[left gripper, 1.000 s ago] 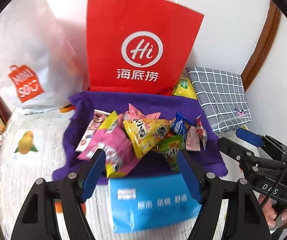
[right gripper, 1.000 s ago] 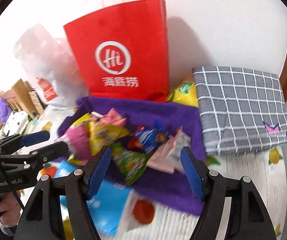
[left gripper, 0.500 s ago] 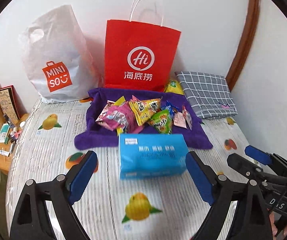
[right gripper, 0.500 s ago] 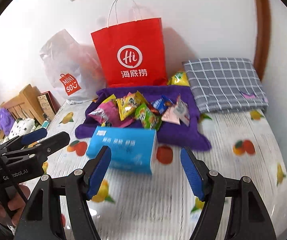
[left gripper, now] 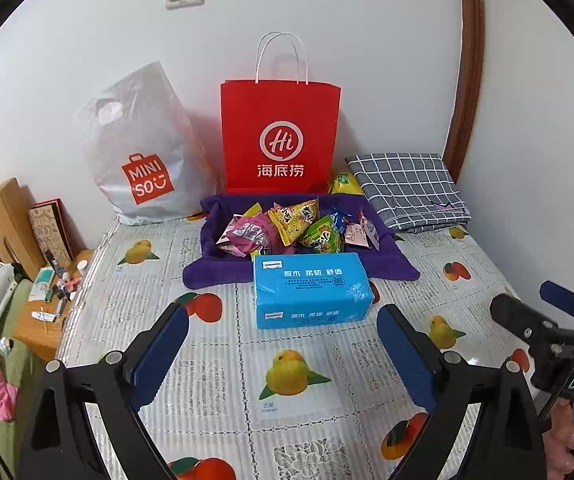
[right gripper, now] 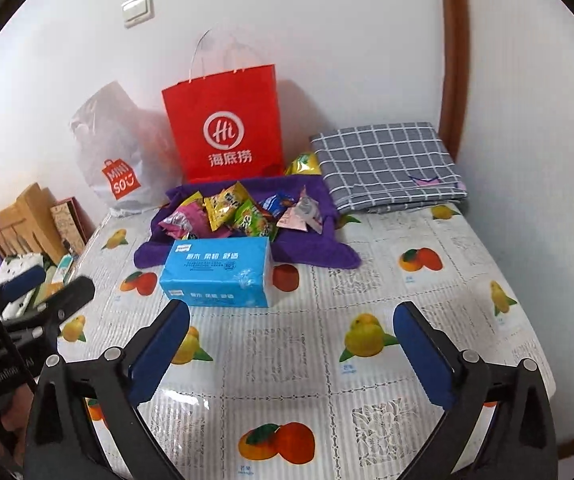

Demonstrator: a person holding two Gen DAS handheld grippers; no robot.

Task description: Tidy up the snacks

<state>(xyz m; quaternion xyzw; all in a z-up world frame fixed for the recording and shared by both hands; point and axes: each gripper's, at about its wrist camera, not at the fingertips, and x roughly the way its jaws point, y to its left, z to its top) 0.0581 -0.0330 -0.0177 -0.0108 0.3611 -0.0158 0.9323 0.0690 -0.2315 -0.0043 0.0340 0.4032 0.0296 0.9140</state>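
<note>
Both hand-held grippers [left gripper: 283, 354] [right gripper: 291, 354] tilted down over the table [left gripper: 215, 364], jaws opening, empty.

"Hi 海底捞" on the red paper bag [left gripper: 280, 136], "MINISO" on the white plastic bag [left gripper: 143, 152]

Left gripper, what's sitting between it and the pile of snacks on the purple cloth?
The blue tissue pack lies between the left gripper and the snacks; nearer the opening jaws is only bare fruit-print table cover. The left wrist view shows it.

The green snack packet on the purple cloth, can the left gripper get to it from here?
Probably yes, going over the top: the left gripper is empty, its jaws opening, but the blue tissue pack sits directly before the green snack packet.
</note>
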